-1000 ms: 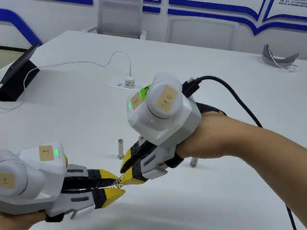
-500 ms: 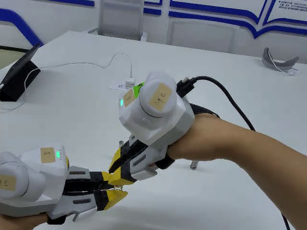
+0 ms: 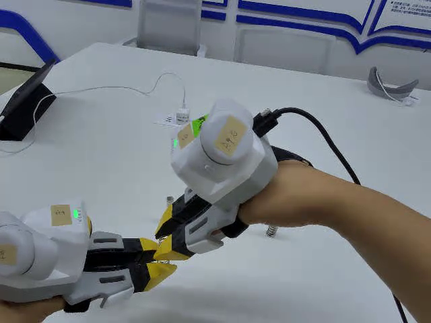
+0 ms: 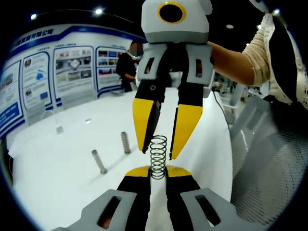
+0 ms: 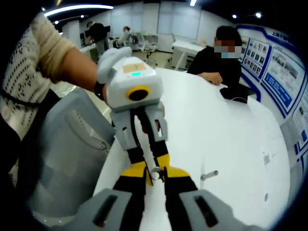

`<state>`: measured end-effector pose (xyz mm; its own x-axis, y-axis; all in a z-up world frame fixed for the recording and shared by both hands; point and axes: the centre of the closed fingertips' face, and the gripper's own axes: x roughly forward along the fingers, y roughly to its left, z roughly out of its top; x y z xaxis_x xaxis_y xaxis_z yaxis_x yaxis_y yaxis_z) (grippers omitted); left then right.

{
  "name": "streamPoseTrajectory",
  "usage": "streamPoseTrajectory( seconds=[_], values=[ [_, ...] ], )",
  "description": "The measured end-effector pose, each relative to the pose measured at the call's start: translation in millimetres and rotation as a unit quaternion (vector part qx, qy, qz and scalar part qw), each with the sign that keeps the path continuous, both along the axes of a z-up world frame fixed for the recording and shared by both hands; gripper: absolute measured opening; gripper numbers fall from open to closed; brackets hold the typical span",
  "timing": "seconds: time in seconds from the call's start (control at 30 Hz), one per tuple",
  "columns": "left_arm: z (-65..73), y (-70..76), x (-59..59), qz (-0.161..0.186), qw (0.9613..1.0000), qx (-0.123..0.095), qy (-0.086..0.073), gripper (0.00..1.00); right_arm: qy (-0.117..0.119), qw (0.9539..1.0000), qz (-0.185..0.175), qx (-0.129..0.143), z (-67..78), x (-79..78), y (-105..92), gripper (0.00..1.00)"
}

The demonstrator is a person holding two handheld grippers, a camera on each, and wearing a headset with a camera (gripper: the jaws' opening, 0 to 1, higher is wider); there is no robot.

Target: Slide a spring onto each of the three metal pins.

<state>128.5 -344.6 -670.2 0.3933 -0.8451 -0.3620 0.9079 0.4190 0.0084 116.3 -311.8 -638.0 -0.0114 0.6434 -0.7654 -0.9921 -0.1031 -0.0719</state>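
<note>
Left claw [image 4: 158,172]: clenched on the lower end of a coil spring [image 4: 158,161]; the spring stands out along the jaws' own line, in the air above the white surface [image 3: 101,155]
Right claw [image 4: 159,149]: released, with one jaw on each side of the spring's free upper end; I cannot tell whether the pads touch the coils
Key relation: the claws meet nose to nose with the spring's long axis running from one to the other, so the handover likely turns on the right claw closing squarely across the coils
Pins: in the left gripper view a bare pin [image 4: 98,161] stands upright left of the spring, a second pin [image 4: 125,142] is just beyond it, and what seems a third pin [image 4: 58,128] is farther off; all are well apart from both claws
Spare spring [image 3: 271,231]: on the surface just beside the person's right wrist
Hidden: in the head view the right claw's body covers the held spring and most of one pin; the second pin's shaft looks ribbed, perhaps a spring already on it, but it is too small to say
</note>
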Motion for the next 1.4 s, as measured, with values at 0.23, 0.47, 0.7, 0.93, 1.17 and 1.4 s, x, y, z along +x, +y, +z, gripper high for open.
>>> streamPoseTrajectory(
  seconds=[0.23,0.47,0.7,0.93,1.17,1.4],
  values=[
    [0.7,1.4,1.4,0.005,1.0000,-0.001,0.000,0.11,0.007,0.9999,-0.013,0.008,-3.1,3.1,-1.2,0.14],
    [0.8,1.5,2.1,0.008,1.0000,-0.001,-0.001,0.11,0.011,0.9997,-0.018,0.013,-3.1,4.5,-0.1,0.12],
    [1.9,2.2,4.2,0.015,0.9999,-0.004,0.001,0.12,0.011,0.9996,-0.022,0.016,-2.1,6.4,0.3,0.12],
    [1.2,4.8,5.7,0.022,0.9998,-0.003,0.003,0.17,0.010,0.9994,-0.028,0.018,-0.9,11.5,-1.2,0.12],
    [-0.1,8.4,7.8,0.032,0.9994,-0.004,0.007,0.25,0.005,0.9991,-0.039,0.019,1.1,19.8,-3.4,0.12],
    [-0.4,12.7,9.7,0.044,0.9989,-0.007,0.011,0.32,-0.004,0.9980,-0.059,0.021,4.2,35.2,-7.8,0.12]
  ],
)
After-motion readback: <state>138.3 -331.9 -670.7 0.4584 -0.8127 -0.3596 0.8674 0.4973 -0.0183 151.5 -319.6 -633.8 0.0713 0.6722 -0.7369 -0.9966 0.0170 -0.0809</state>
